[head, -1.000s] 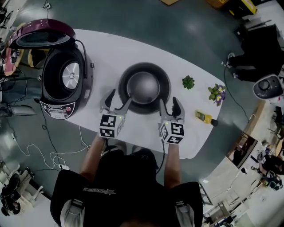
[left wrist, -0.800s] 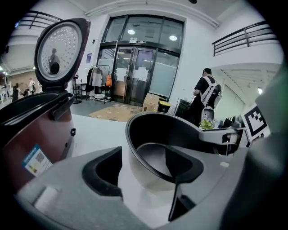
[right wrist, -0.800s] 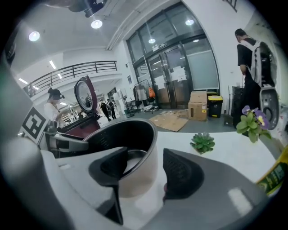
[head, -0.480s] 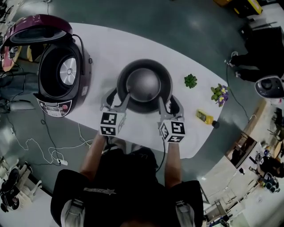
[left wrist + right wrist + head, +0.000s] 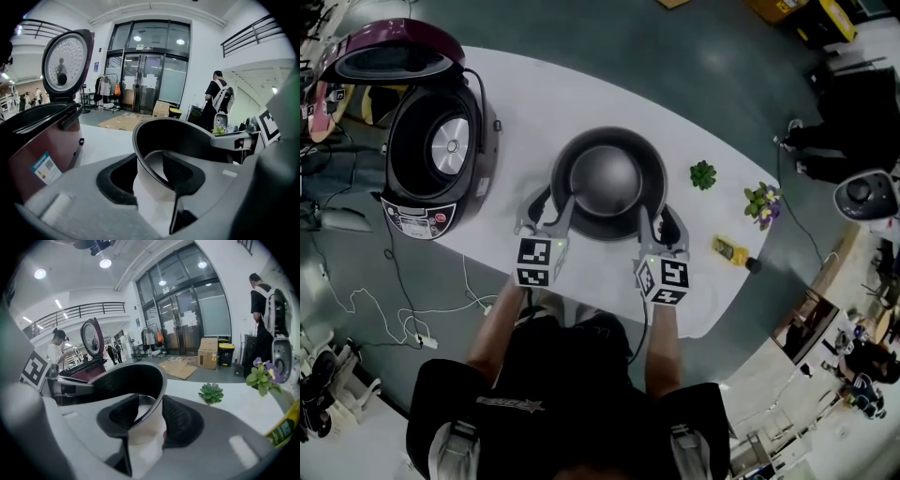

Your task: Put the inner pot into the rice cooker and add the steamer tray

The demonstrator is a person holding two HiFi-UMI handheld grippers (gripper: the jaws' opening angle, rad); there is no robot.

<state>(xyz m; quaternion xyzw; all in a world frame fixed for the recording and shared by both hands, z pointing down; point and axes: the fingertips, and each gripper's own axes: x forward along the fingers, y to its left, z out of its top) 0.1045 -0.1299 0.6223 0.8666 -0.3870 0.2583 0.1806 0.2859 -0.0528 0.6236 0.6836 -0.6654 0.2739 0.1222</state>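
We pinch the rim of the inner pot (image 5: 609, 178) between the just-closing jaws of the left gripper (image 5: 548, 208) and right gripper (image 5: 661, 223), one per side, for a balanced lift.

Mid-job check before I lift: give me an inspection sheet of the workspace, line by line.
Surface: white table, carrying everything listed under job's things and clutter.
Job's things: rice cooker at the table's left end, lid raised, no pot inside; inner pot upright at centre; steamer tray: nothing seen.
Clutter: succulent, purple flowers and yellow bottle near the right edge, apart from the pot.
Grippers: left gripper and right gripper each astride the pot's near rim, one pad inside, one outside; jaws have just been closing; firm grip unconfirmed.
Cables: white cable trailing on the floor below the cooker.
Surroundings: grey floor; person standing beyond the table; glass doors.
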